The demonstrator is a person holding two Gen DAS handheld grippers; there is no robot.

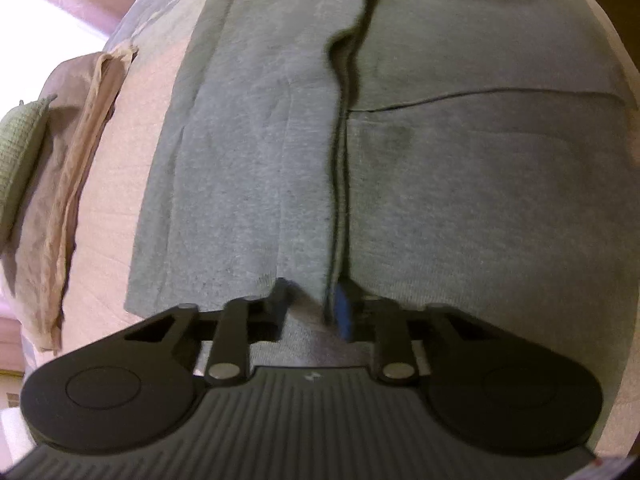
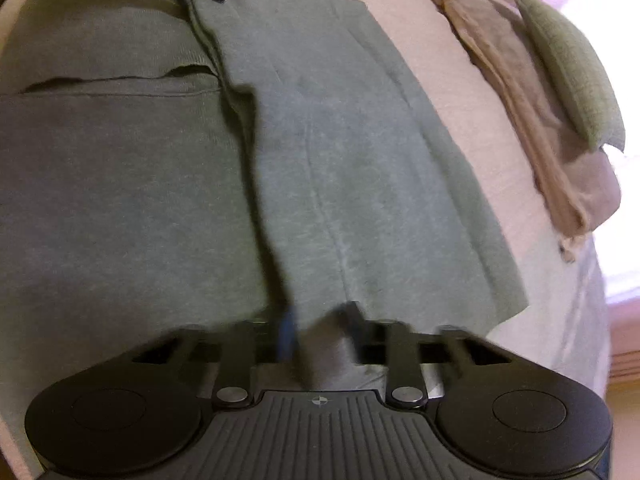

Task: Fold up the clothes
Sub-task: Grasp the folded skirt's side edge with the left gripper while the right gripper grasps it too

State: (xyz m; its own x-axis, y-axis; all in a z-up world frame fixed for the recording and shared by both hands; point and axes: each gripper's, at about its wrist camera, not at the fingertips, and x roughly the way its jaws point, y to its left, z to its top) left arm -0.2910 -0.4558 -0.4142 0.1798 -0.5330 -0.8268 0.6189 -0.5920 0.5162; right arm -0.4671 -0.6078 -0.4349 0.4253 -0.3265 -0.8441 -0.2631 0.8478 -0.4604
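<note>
My left gripper (image 1: pixel 314 300) had its jaws drawn narrow, pinching the raised edge of the grey garment (image 1: pixel 256 168) just ahead of its blue-padded finger, the cloth gathered into a thin dark ridge that ran straight away from the fingertips. My right gripper (image 2: pixel 320 320) was likewise nearly closed on the same fold at the other end, grey fabric bunched between its fingers, though motion blur softened the tips. In each wrist view the other gripper showed as dark metal at the far top edge, so the garment's fold line stretched between my two hands. To one side of that ridge the cloth lay flat with a straight hem crossing it; to the other a smooth panel spread out to its edge on the pale bedsheet (image 1: pixel 120 184). Farther off, near the bright window, lay a folded beige cloth (image 2: pixel 520 92) with a green knitted piece (image 2: pixel 568 64) resting on top of it.
</note>
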